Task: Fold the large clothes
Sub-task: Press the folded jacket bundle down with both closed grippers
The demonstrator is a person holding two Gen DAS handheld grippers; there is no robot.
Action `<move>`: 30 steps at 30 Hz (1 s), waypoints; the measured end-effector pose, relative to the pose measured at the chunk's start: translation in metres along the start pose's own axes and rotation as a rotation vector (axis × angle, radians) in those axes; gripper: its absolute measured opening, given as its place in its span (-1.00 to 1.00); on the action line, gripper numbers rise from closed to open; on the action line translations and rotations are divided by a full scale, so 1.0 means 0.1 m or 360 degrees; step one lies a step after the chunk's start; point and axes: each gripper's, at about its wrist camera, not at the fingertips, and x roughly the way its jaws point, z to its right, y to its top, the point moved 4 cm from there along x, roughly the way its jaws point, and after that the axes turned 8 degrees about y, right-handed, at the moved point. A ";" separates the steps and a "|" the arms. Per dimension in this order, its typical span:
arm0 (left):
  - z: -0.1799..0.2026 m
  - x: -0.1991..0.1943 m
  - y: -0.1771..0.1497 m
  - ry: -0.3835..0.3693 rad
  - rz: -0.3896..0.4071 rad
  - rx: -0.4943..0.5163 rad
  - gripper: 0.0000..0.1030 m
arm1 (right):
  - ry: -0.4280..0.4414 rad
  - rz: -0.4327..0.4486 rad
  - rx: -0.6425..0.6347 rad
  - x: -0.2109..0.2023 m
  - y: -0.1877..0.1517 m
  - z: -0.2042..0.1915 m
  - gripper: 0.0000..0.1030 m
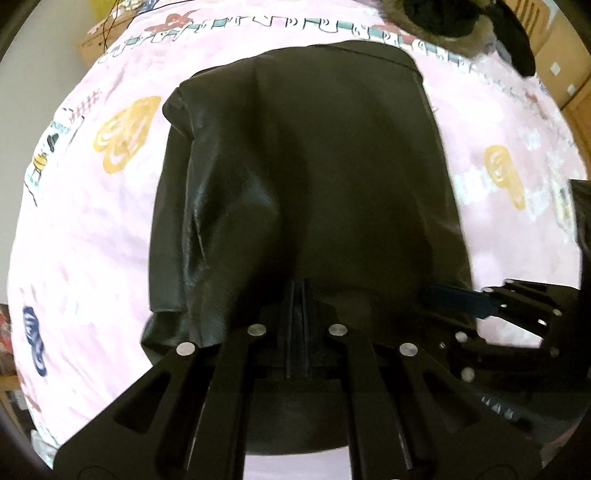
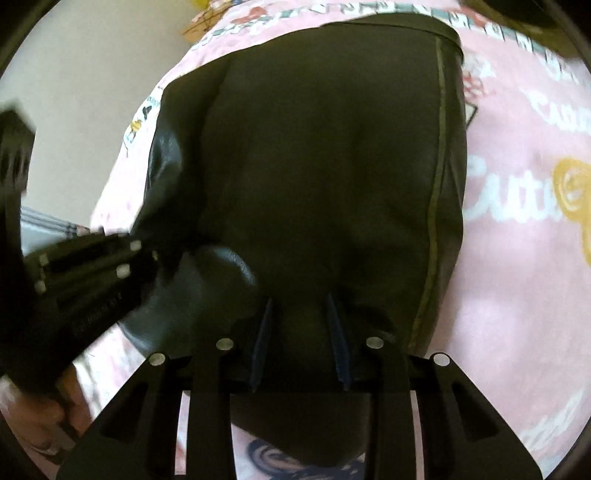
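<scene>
A black leather-like garment (image 1: 314, 177) lies folded lengthwise on a pink printed bed sheet (image 1: 92, 229); it fills the middle of the right wrist view (image 2: 325, 166) too. My left gripper (image 1: 297, 291) is shut, its fingers pressed together at the garment's near edge; whether cloth is pinched between them is hidden. My right gripper (image 2: 300, 306) is open, its two fingers apart over the garment's near end. The right gripper also shows at the right of the left wrist view (image 1: 458, 299), and the left gripper at the left of the right wrist view (image 2: 110, 266).
A dark furry garment (image 1: 461, 22) lies at the far right corner of the bed. Cardboard boxes (image 1: 565, 66) stand beyond the bed at the right. The bed's left edge and a pale floor (image 2: 74, 110) show in the right wrist view.
</scene>
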 end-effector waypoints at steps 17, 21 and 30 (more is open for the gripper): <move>0.11 0.31 0.02 0.0108 0.0028 0.0074 -0.92 | 0.0005 0.0117 0.0104 -0.01 -0.05 0.18 -0.71; 0.09 0.42 0.06 0.0091 0.0014 0.0032 -0.92 | 0.0017 0.0123 0.0129 0.05 -0.10 0.18 -0.73; 0.06 0.56 0.22 0.0054 -0.0009 -0.0041 -0.91 | 0.0036 0.0134 0.0241 0.13 0.00 0.24 -0.82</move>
